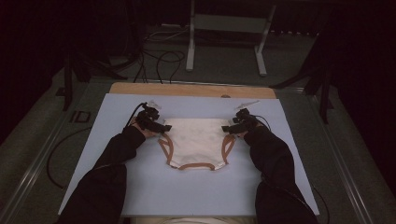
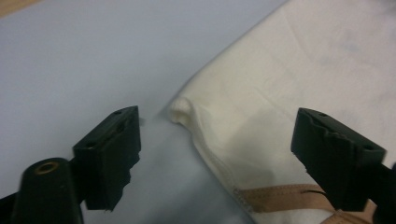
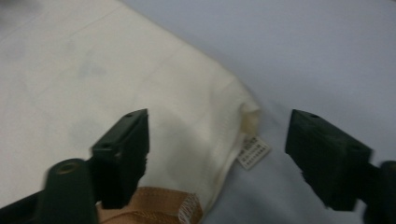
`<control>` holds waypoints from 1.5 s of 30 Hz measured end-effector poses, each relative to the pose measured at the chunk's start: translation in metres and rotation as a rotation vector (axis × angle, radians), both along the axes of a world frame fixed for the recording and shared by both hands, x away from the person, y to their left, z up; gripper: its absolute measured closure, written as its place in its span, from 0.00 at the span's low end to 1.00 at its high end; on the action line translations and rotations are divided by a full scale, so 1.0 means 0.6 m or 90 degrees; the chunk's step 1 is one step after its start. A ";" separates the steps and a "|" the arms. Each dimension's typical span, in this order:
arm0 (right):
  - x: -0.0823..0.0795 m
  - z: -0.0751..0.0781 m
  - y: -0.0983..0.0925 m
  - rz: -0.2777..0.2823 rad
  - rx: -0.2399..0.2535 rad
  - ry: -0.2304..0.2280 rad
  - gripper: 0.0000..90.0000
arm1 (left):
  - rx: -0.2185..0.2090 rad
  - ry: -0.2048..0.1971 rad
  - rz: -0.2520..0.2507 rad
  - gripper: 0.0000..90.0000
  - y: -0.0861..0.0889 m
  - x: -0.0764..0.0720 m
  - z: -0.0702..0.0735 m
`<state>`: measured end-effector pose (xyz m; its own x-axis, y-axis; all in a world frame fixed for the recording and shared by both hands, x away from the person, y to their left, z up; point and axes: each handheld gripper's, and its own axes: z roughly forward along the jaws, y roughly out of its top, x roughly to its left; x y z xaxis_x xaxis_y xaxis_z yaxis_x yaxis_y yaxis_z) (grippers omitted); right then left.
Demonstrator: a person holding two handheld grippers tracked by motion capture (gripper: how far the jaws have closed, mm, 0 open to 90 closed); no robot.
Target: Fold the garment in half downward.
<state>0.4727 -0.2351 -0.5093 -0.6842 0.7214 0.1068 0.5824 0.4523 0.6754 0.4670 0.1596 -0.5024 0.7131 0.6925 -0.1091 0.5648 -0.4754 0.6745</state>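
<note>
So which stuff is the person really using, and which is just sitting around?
Using:
cream garment with tan trim
left hand-held gripper, open
right hand-held gripper, open
blue mat

Sitting around:
white metal frame
floor cables

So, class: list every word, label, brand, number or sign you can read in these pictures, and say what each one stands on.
No text can be read.
White tag at the side seam of the cream garment: rows of dark print, too small and blurred to read.
Garment, its tan trim, the blue mat and both grippers' black jaws: no lettering seen.
</note>
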 end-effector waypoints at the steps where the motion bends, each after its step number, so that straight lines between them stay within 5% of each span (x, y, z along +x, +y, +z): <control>1: 0.000 0.002 -0.002 -0.006 0.005 0.003 0.22 | 0.001 -0.003 0.001 0.15 0.001 -0.001 0.003; 8: -0.006 0.016 -0.012 -0.014 0.023 -0.003 0.14 | -0.038 0.002 -0.040 0.01 0.005 -0.010 0.021; 24: -0.026 0.060 -0.003 0.010 0.033 -0.033 0.13 | -0.065 -0.034 -0.097 0.00 0.006 -0.051 0.069; 45: -0.024 0.110 0.049 0.059 0.030 -0.059 0.13 | -0.079 -0.095 -0.173 0.00 -0.016 -0.112 0.127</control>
